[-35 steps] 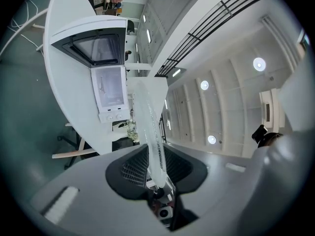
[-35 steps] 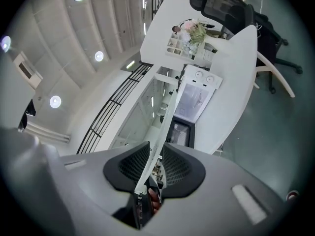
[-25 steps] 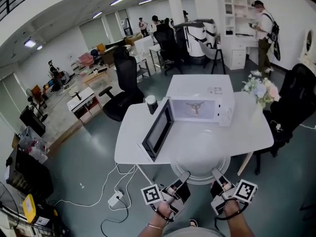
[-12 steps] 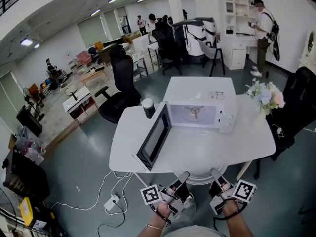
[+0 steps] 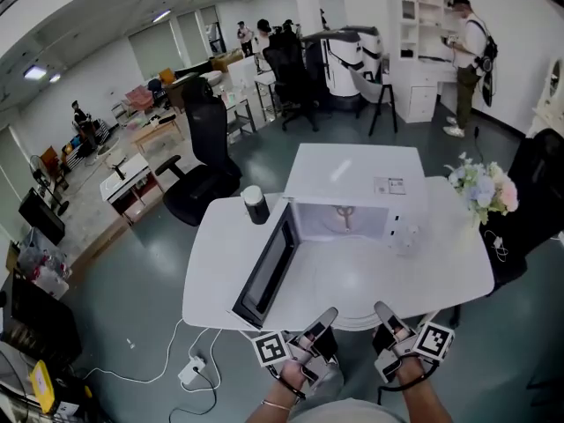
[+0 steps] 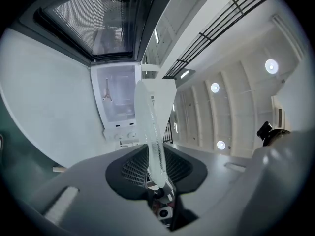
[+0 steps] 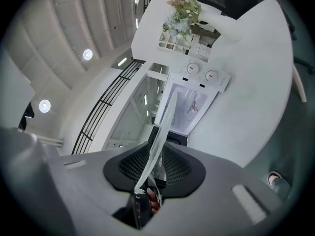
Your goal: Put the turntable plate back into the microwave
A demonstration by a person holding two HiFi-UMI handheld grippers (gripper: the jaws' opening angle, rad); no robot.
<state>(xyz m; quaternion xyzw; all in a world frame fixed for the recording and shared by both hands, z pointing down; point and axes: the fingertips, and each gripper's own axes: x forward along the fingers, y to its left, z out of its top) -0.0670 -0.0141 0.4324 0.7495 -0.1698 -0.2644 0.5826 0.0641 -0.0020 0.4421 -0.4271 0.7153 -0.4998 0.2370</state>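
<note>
Head view steeply down, both gripper views forward, sharing microwave

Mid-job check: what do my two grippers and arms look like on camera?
The left gripper and right gripper are grey and black, with slim fingers and black mesh-textured pads. Each carries a white cube printed with black square markers. The forearms are bare, and a thin band circles the left wrist.
</note>
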